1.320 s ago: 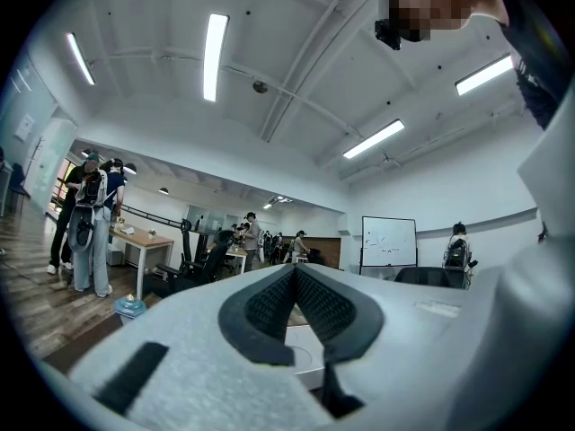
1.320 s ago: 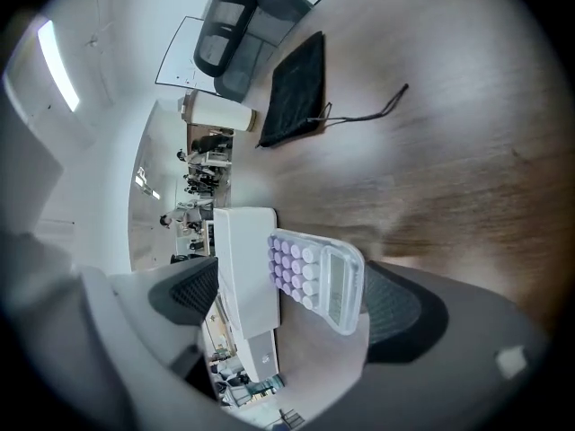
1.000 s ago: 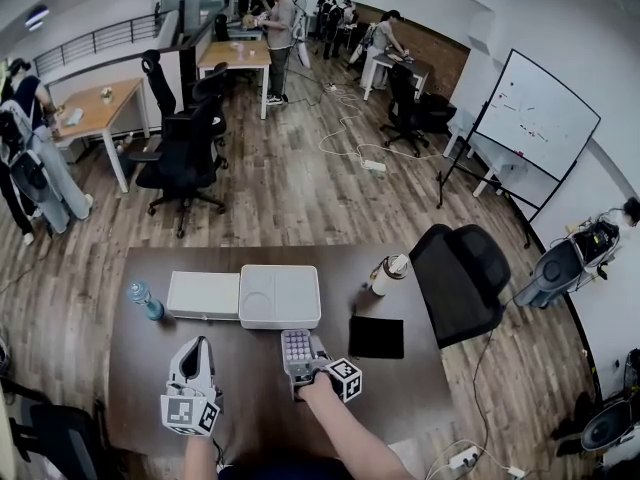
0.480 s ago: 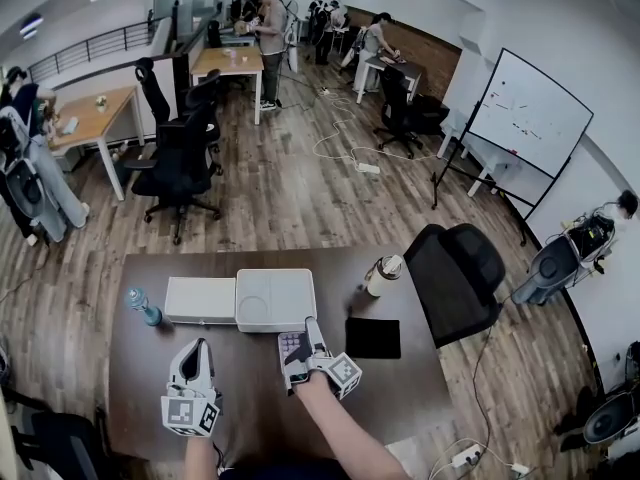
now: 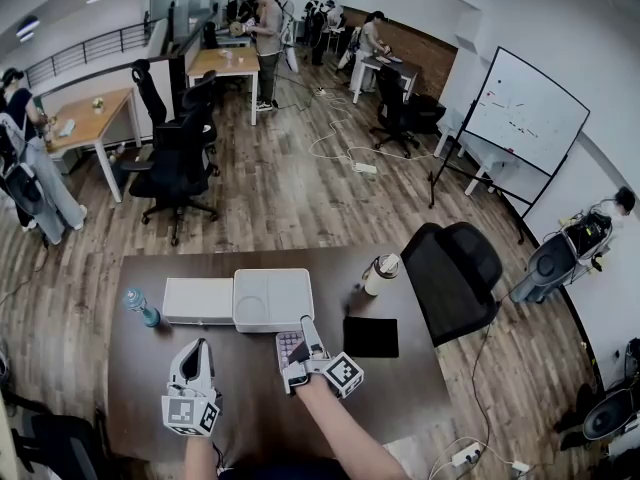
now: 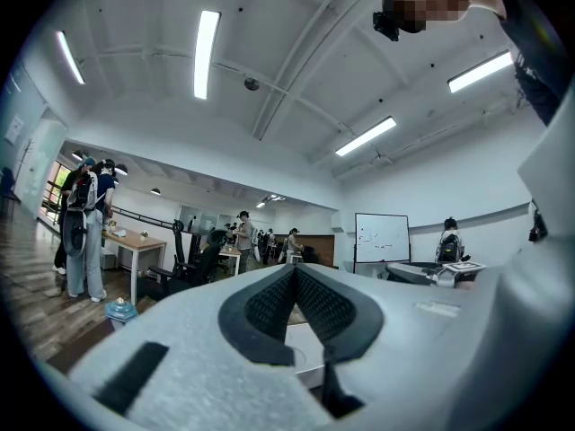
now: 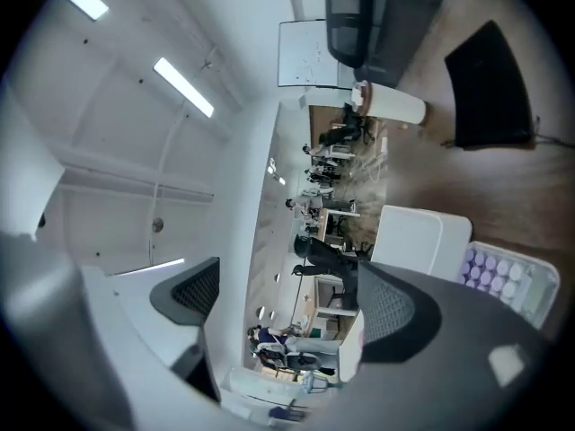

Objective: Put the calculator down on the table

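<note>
The calculator (image 5: 287,346), grey with lavender keys, lies flat on the dark table (image 5: 250,408) just in front of the white case. My right gripper (image 5: 303,354) is turned on its side right beside it, jaws wide apart. In the right gripper view the gripper (image 7: 287,303) has nothing between its pads, and the calculator (image 7: 503,277) shows outside the right-hand jaw. My left gripper (image 5: 196,348) stands upright at the near left of the table. In the left gripper view its pads (image 6: 269,299) press together on nothing.
A white case (image 5: 272,298) and a flat white box (image 5: 200,299) sit side by side at mid-table. A blue bottle (image 5: 140,305) stands at the left, a cup (image 5: 380,273) and a black pad (image 5: 371,337) at the right. A black office chair (image 5: 455,273) stands by the table's right edge.
The right gripper was shut on the calculator a second ago. It has rolled onto its side and opened, leaving the calculator on the table slightly further left. The left gripper has not moved.
</note>
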The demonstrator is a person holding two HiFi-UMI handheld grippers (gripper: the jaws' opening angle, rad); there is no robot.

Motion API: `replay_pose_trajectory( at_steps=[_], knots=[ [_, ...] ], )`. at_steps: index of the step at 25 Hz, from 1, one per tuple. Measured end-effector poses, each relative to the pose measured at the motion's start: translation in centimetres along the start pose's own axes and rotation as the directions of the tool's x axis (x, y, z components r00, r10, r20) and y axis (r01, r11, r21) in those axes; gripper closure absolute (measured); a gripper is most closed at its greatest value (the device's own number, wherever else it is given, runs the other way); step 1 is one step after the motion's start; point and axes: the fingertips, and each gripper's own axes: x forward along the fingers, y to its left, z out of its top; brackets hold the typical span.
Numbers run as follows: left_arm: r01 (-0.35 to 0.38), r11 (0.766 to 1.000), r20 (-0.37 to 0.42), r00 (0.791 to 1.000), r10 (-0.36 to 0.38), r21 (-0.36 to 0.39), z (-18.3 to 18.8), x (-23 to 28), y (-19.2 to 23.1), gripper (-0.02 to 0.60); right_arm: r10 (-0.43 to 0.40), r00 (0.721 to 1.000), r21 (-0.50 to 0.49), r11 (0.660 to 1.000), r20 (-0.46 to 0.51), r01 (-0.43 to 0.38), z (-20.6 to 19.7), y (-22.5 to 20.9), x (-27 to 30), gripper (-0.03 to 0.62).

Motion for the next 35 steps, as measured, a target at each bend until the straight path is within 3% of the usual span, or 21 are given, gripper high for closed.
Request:
replay_pose_trajectory(
  at_steps=[3, 6, 9, 12, 16, 18, 25, 27, 30, 33, 34, 35],
  knots=[
    [0.002, 1.000, -0.001, 1.000, -0.002, -0.005, 0.1, -0.1, 0.1, 0.586, -0.004, 0.998, -0.196, 0.981, -0.060, -0.008, -0.6, 2.0, 0.1, 0.103],
    [0.003, 1.000, 0.000, 1.000, -0.003, -0.007, 0.2, -0.1, 0.2, 0.586, -0.051, 0.989, -0.426, 0.905, -0.136, -0.012, -1.5, 3.0, 0.2, 0.103],
    [0.008, 1.000, -0.001, 1.000, -0.009, -0.009, 0.0, -0.1, -0.2, 0.586, -0.118, 0.976, -0.621, 0.783, -0.185, -0.023, -1.9, 3.7, 0.2, 0.103],
    [0.012, 1.000, -0.003, 1.000, -0.012, -0.011, -0.1, 0.1, -0.6, 0.586, -0.155, 0.972, -0.743, 0.669, -0.176, -0.027, -1.8, 4.8, 0.0, 0.107],
    [0.019, 1.000, -0.004, 1.000, -0.019, -0.010, -0.2, 0.3, -1.2, 0.586, -0.173, 0.968, -0.890, 0.448, -0.182, -0.087, -2.5, 6.5, -0.1, 0.112],
    [0.019, 1.000, -0.004, 1.000, -0.019, -0.008, -0.3, 0.4, -1.2, 0.586, -0.192, 0.965, -0.922, 0.375, -0.181, -0.099, -2.8, 6.8, -0.2, 0.118],
    [0.023, 1.000, -0.007, 1.000, -0.023, 0.014, 0.0, 0.4, -1.2, 0.586, -0.217, 0.962, -0.949, 0.299, -0.167, -0.097, -2.5, 7.4, -0.5, 0.138],
    [0.025, 1.000, -0.006, 1.000, -0.025, 0.013, 0.1, 0.4, -1.1, 0.585, -0.218, 0.965, -0.952, 0.296, -0.149, -0.081, -2.3, 7.6, -0.6, 0.162],
    [0.039, 0.999, -0.012, 0.999, -0.039, 0.019, 0.2, 0.5, -1.1, 0.586, -0.222, 0.969, -0.950, 0.310, -0.105, -0.032, -1.5, 7.7, -0.9, 0.277],
    [0.045, 0.999, -0.015, 0.999, -0.045, 0.017, 0.0, 0.4, -1.4, 0.586, -0.213, 0.976, -0.953, 0.302, -0.054, 0.013, -0.4, 8.1, -1.4, 0.418],
    [0.044, 0.999, -0.013, 0.999, -0.043, 0.010, 0.0, 0.3, -1.4, 0.585, -0.205, 0.978, -0.952, 0.303, -0.037, 0.028, 0.0, 8.4, -1.6, 0.471],
    [0.041, 0.999, -0.009, 0.999, -0.041, -0.001, 0.0, 0.3, -1.4, 0.586, -0.199, 0.980, -0.951, 0.308, -0.025, 0.039, 0.3, 8.6, -1.7, 0.564]
  ],
)
